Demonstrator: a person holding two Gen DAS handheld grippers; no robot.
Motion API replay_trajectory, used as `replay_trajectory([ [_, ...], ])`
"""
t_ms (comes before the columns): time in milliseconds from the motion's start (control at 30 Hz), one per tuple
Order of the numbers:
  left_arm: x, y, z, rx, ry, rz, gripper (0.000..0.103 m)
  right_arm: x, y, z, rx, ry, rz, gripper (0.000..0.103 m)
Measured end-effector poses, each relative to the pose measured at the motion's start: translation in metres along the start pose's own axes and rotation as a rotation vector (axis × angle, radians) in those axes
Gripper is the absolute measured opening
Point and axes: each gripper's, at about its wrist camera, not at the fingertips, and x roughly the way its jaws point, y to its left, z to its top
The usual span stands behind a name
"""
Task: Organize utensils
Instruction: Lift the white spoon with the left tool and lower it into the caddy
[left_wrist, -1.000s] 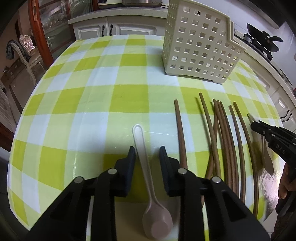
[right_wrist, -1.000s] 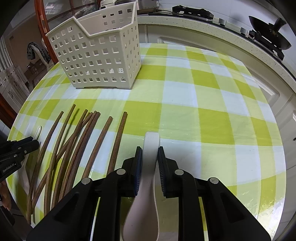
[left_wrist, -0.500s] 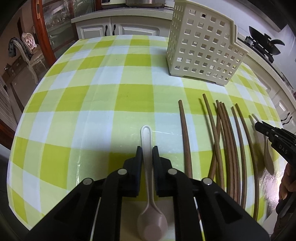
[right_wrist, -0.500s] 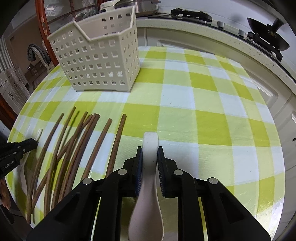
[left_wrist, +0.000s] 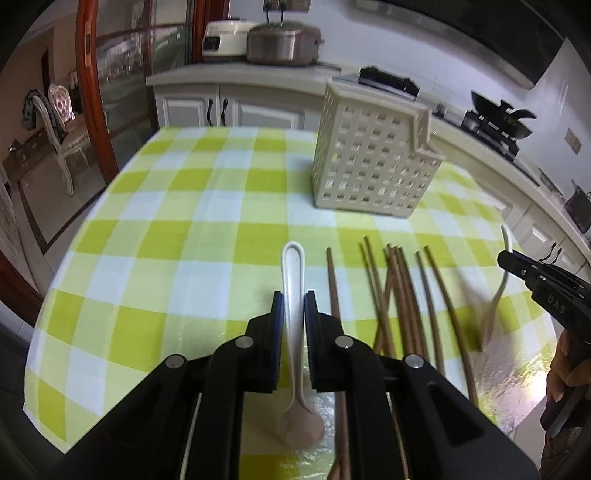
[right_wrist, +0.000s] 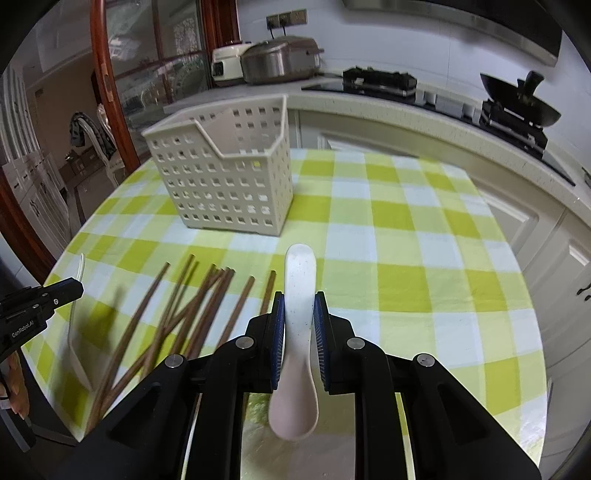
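Nearest the left wrist camera, the left gripper (left_wrist: 293, 304) is clamped on the handle of a slim white spoon (left_wrist: 293, 295); the bowl of that spoon hangs below the fingers toward the camera, and the handle tip projects forward beyond the fingertips. From the right wrist camera, the right gripper (right_wrist: 299, 306) is likewise clenched on a broader white spoon (right_wrist: 300, 295), with the blue-edged finger pads (right_wrist: 279, 332) pressed against both sides of the handle, the bowl toward the camera and the rounded handle end pointing away. Both spoons appear raised off the surface, though the height cannot be judged. Just beyond and between the two grippers, a loose group of brown chopsticks (left_wrist: 399, 295) lies on the green-and-white checked tablecloth (left_wrist: 166, 240), roughly parallel, with several crossing one another near the middle of the group. Farther out on the table stands a cream perforated utensil basket (right_wrist: 225, 184), upright, with a stepped-down front wall and a divider visible inside; it is well apart from the chopsticks. Behind the table runs a white countertop (right_wrist: 406, 110) carrying two cookers (right_wrist: 280, 61), a black stovetop and a dark wok (right_wrist: 524, 105). At the far left, a wooden chair (left_wrist: 55, 129) stands past a wood-framed glass door.
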Motion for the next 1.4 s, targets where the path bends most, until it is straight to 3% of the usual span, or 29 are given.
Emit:
replay_trajectory([
  [300, -0.032, -0.007, -0.009, 0.029, -0.105, -0.001, 0.011, -0.025, 0.008, -0.006, -0.010, -0.049, -0.009, 0.018],
  [667, -0.051, -0.012, -0.001, 0.073, -0.177, 0.006, 0.011, -0.038, 0.015, 0.001, -0.032, -0.099, -0.009, 0.018],
  [833, -0.060, -0.020, 0.027, 0.098, -0.218, -0.021, 0.011, -0.044, 0.018, 0.025, -0.054, -0.148, -0.006, 0.018],
  [1167, -0.085, -0.047, 0.115, 0.175, -0.372, -0.029, 0.011, -0.051, 0.025, 0.094, -0.090, -0.288, 0.018, 0.018],
  [1400, -0.080, -0.074, 0.172, 0.206, -0.466, -0.042, 0.011, -0.038, 0.027, 0.139, -0.090, -0.396, 0.065, 0.018],
])
